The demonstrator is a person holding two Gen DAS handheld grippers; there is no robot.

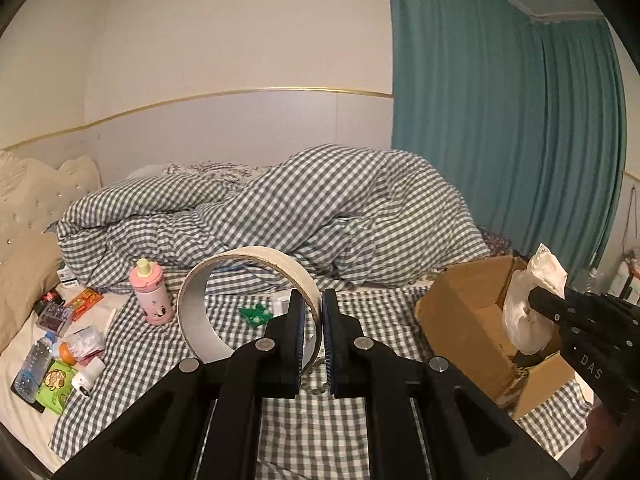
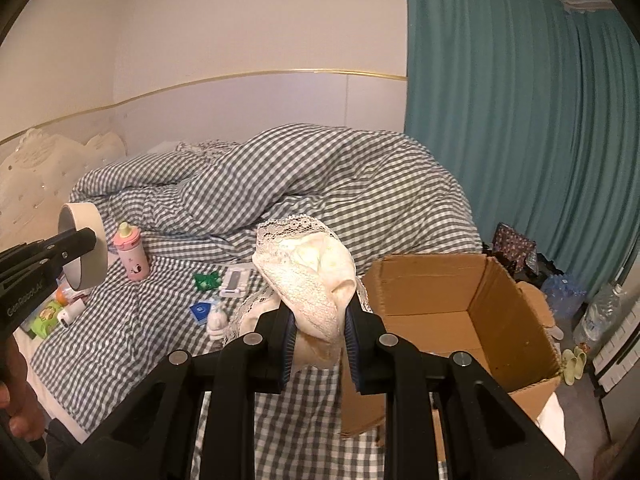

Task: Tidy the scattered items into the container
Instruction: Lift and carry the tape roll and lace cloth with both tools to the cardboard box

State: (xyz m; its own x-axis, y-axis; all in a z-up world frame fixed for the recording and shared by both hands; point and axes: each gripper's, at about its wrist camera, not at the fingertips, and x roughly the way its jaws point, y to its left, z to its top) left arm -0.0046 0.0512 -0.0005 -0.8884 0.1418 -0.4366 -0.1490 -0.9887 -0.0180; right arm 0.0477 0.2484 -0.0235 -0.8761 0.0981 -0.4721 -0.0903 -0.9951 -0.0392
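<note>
Left gripper (image 1: 311,340) is clamping the tape roll (image 1: 248,304); right gripper (image 2: 320,344) is pinching the lace cloth (image 2: 316,280) beside the cardboard box (image 2: 460,312); pink bottle (image 1: 151,294) is standing nearby.

Matt corrugated cardboard box (image 2: 460,292); gingham cloth duvet (image 1: 320,208); lacy cream fabric (image 2: 316,280).

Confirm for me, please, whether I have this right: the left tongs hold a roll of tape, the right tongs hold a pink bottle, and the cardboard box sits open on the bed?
Not quite: the right tongs hold a cream lace cloth, as the right wrist view shows. The pink bottle stands on the bed. The rest is correct.
</note>
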